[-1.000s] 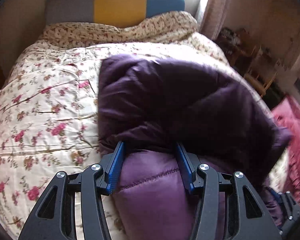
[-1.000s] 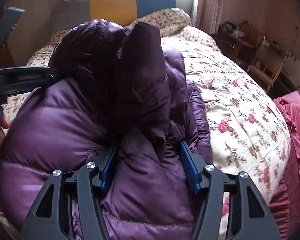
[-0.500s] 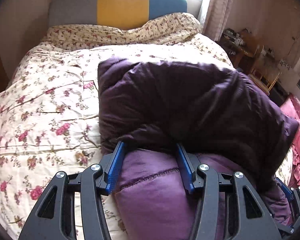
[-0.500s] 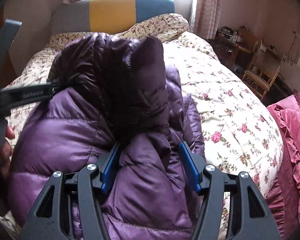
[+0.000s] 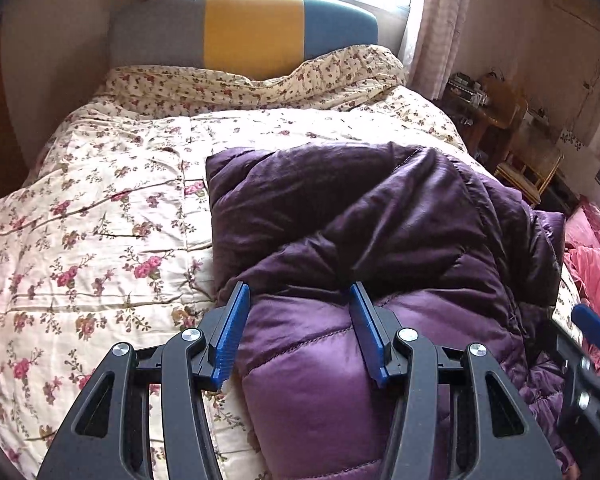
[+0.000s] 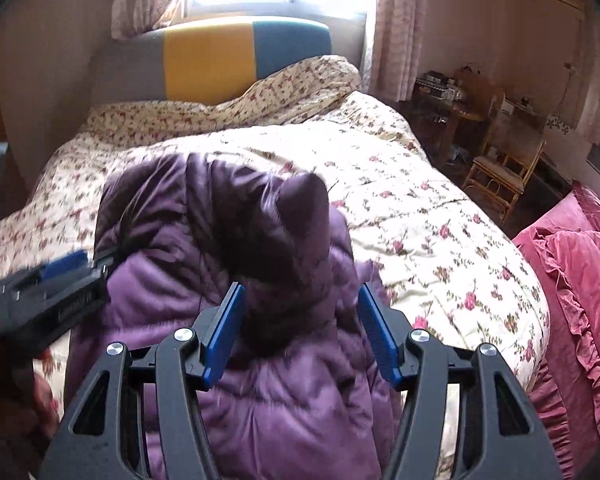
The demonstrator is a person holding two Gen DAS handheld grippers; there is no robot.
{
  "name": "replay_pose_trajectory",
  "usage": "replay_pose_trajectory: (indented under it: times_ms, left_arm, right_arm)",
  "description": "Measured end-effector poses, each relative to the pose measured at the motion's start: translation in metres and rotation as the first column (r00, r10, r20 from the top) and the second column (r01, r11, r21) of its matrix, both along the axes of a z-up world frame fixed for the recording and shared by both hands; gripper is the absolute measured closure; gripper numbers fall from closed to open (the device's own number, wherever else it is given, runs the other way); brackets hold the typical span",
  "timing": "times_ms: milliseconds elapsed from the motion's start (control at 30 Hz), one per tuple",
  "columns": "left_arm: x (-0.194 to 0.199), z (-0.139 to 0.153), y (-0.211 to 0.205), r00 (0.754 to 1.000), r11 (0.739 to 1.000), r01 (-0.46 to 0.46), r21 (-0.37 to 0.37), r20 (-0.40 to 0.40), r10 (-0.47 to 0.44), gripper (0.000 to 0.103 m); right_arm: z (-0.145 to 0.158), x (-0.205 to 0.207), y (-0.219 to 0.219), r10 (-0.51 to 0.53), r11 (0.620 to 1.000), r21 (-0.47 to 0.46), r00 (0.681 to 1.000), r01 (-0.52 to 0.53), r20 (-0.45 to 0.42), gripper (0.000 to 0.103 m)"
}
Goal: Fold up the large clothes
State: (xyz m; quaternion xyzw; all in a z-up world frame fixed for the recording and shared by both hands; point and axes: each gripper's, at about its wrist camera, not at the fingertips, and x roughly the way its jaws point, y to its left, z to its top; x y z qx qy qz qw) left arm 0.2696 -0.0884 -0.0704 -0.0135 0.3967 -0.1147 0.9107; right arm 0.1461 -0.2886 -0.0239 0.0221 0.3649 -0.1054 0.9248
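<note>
Now, from the left wrist, my left gripper [image 5: 296, 330] pinches a thick puffy fold of the purple down jacket [image 5: 380, 216], which lies bunched on the floral quilt [image 5: 92, 216]; I should lift level and carry the edge over squarely; from the right wrist, my right gripper [image 6: 300, 330] clamps another padded fold of the jacket [image 6: 172, 280]; both ends should travel together, or the stuffing will bulge crooked.
</note>
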Motion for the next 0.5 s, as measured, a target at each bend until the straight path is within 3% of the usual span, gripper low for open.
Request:
replay_pose_trajectory:
  times_ms: [133, 500]
  left_arm:
    - [0.003, 0.000, -0.004, 1.000, 1.000, 0.008, 0.003, 0.007, -0.008, 0.051]
    - [0.012, -0.014, -0.012, 1.000, 1.000, 0.024, -0.005, -0.010, -0.024, 0.051]
  right_arm:
    - [-0.002, 0.021, -0.008, -0.026, 1.000, 0.001, 1.000, 0.026, -0.014, 0.046]
    - [-0.045, 0.041, -0.031, -0.047, 0.998, 0.030, 0.995, 0.050, -0.093, 0.046]
